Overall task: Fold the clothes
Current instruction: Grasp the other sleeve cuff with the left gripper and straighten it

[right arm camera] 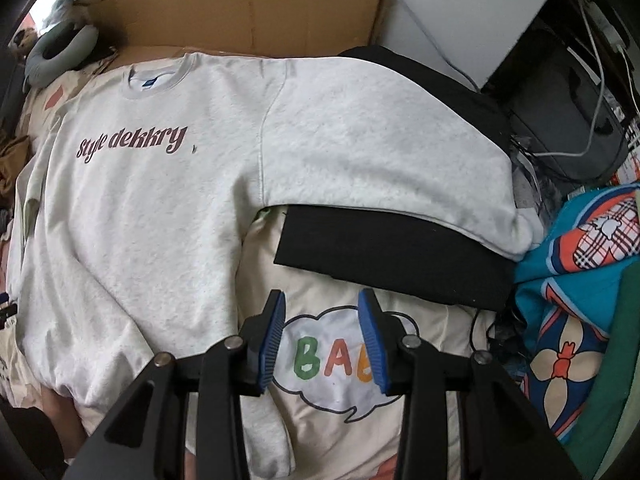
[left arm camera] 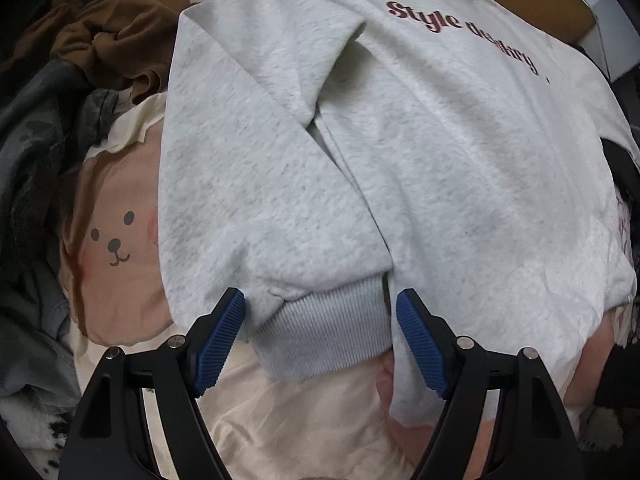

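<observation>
Sweatshirt (right arm camera: 160, 200) flat on bed, chest up for folding; left tongs (left arm camera: 320, 336) wide astride cuff (left arm camera: 324, 332), right tongs (right arm camera: 322, 336) narrower, empty.

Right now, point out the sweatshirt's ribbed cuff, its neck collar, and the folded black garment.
ribbed cuff (left arm camera: 324, 320), left wrist view, middle of the ribbing.
neck collar (right arm camera: 182, 74), right wrist view, right side of the neckband.
folded black garment (right arm camera: 384, 252), right wrist view, centre of its top face.
</observation>
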A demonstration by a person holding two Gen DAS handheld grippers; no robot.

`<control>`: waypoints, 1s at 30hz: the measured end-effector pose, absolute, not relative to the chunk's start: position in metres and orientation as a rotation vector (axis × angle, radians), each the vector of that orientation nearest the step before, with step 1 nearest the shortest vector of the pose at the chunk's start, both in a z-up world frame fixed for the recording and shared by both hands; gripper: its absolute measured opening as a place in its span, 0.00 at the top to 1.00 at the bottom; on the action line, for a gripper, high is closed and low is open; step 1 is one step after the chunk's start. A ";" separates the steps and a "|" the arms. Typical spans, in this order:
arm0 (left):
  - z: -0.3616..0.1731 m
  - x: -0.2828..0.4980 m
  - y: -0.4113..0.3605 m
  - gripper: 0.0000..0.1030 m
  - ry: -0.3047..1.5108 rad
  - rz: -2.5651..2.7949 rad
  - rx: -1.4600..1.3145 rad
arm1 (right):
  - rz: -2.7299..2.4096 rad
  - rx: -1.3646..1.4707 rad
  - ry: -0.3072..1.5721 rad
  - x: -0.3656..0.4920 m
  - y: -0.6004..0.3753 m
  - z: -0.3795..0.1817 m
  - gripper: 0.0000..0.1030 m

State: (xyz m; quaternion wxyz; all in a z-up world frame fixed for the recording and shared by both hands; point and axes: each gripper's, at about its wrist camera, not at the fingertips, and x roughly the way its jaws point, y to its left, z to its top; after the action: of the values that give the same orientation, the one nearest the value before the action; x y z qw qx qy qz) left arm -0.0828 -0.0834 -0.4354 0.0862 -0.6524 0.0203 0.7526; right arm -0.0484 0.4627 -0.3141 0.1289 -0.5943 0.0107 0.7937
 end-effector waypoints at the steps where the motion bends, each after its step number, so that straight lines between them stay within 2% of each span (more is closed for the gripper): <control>1: -0.438 -0.084 -0.082 0.24 0.067 2.241 -1.946 | 2.312 -1.730 0.037 -0.049 0.462 -0.315 0.65; 10: -0.472 -0.097 -0.067 0.23 0.153 2.207 -1.993 | 2.343 -1.747 0.024 -0.056 0.446 -0.315 0.65; 13: -0.474 -0.101 -0.070 0.23 0.129 2.203 -1.983 | 2.354 -1.736 0.014 -0.057 0.445 -0.311 0.65; 14: -0.471 -0.101 -0.073 0.26 0.111 2.211 -1.981 | 2.357 -1.732 0.011 -0.057 0.444 -0.309 0.65; 15: -0.469 -0.101 -0.076 0.36 0.096 2.221 -1.978 | 2.360 -1.727 0.010 -0.057 0.444 -0.307 0.65; 17: -0.461 -0.101 -0.083 0.46 0.066 2.231 -1.973 | 2.366 -1.723 0.012 -0.056 0.443 -0.303 0.65; 21: -0.438 -0.097 -0.099 0.79 -0.013 2.249 -1.943 | 2.384 -1.718 0.011 -0.055 0.440 -0.293 0.65; 24: -0.419 -0.096 -0.111 0.87 -0.037 2.276 -1.916 | 2.394 -1.717 0.021 -0.054 0.437 -0.288 0.65; 30: -0.373 -0.091 -0.147 0.90 -0.070 2.342 -1.852 | 2.415 -1.707 0.040 -0.053 0.433 -0.281 0.65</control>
State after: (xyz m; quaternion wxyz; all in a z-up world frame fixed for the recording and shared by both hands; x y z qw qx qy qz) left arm -0.0912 -0.1470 -0.3729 0.0775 -0.6184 -0.0235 0.7817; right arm -0.0525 0.4329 -0.2814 0.0919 -0.5749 0.0134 0.8130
